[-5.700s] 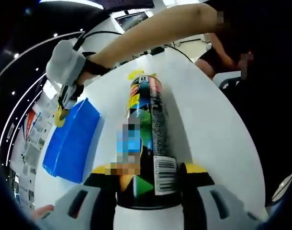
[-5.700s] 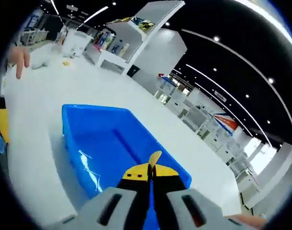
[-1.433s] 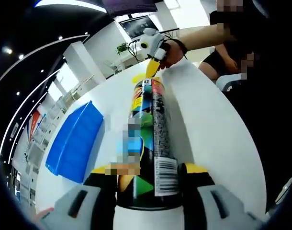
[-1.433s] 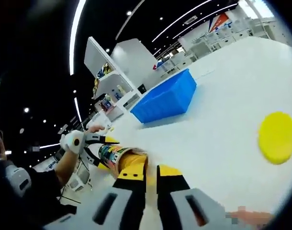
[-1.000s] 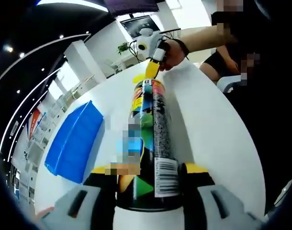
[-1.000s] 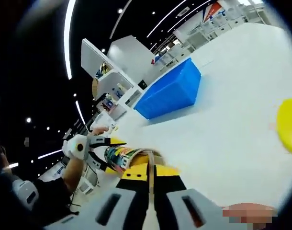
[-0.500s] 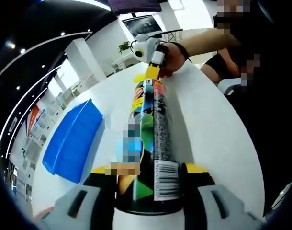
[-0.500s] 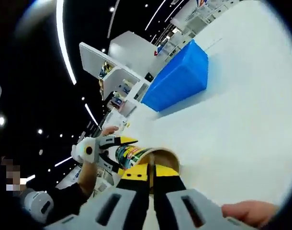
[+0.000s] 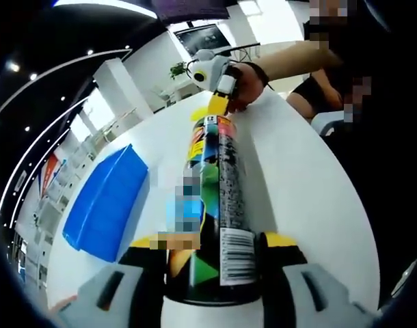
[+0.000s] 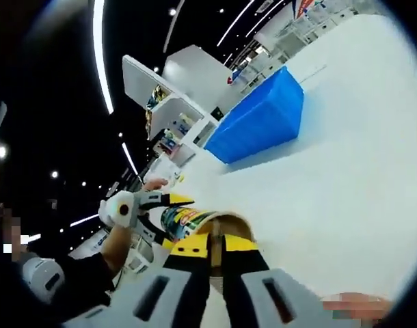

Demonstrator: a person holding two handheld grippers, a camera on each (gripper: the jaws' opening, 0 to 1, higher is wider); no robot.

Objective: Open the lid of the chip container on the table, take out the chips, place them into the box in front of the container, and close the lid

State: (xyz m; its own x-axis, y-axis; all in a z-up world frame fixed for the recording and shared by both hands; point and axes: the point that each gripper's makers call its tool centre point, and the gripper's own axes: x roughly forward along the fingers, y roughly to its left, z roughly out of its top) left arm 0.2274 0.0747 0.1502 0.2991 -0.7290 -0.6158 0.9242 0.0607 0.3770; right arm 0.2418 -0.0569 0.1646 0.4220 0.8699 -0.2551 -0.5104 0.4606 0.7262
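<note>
My left gripper (image 9: pixel 212 256) clamps chip container (image 9: pixel 214 198) low on body, lying over table (image 9: pixel 297 178); my right gripper (image 10: pixel 216 247) jaws closed at open mouth; chips likely brittle, pinch lightly; box (image 10: pixel 260 126) well apart.

Chip container (image 9: pixel 215 198) — a tall printed tube with a barcode, running up the frame's centre, lidless mouth far. Blue box (image 9: pixel 104 205) — open, mid-left.
</note>
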